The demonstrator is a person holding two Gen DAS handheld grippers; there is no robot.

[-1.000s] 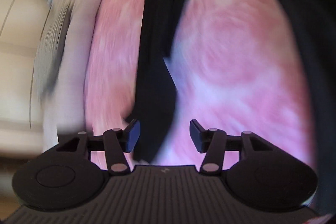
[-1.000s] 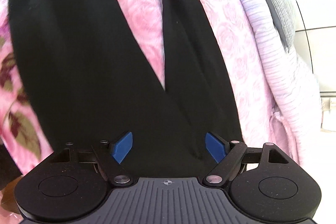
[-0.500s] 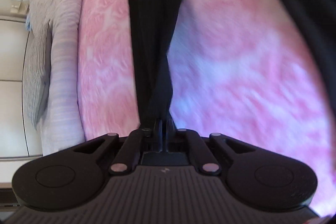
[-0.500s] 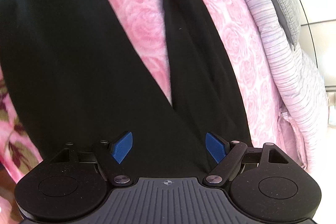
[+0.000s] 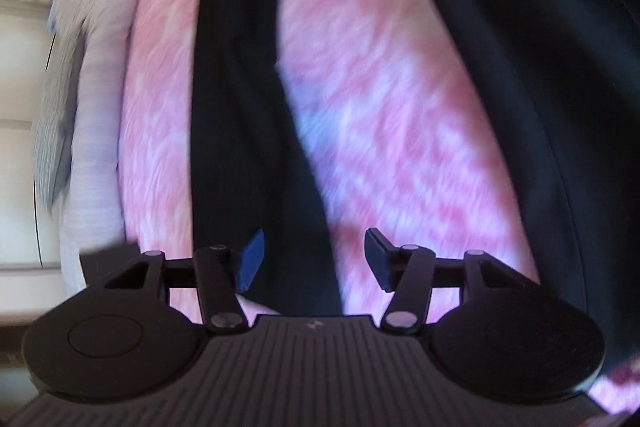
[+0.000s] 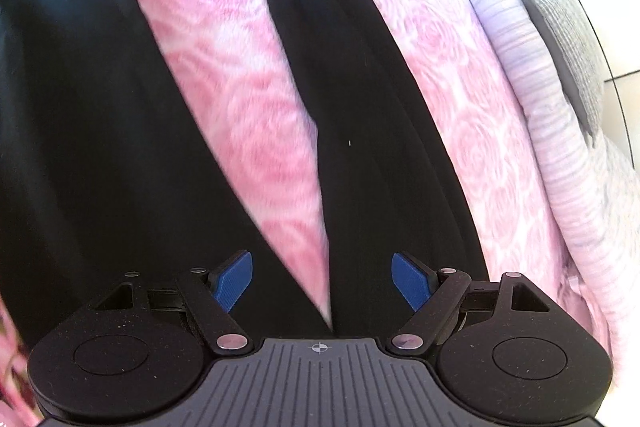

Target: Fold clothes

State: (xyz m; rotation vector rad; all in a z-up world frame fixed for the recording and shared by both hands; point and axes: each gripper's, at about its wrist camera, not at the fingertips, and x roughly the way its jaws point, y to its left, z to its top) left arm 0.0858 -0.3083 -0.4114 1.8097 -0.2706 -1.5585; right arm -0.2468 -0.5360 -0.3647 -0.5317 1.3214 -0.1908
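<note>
Black garment (image 6: 100,155) is matt, smooth cloth; pink blanket (image 6: 256,115) is plush cloth with a raised rose pattern; striped bedding (image 6: 532,99) is ribbed cloth; right gripper (image 6: 322,279) is matt speckled black plastic with ridged blue pads (image 6: 234,279) and shiny metal pivot pins

Bright daylight, heavy motion blur, fisheye bending at edges.

Garment (image 6: 100,147) lies spread on bedspread (image 6: 248,107); two long sections run near to far, wedge of bedspread between them. In right wrist view, blanket (image 6: 532,99) lies along bedspread's right edge, pillow (image 6: 568,35) further right. Left gripper (image 5: 314,259) sits over near end of narrow section (image 5: 236,107); right gripper (image 6: 322,281) over junction of both sections.
</note>
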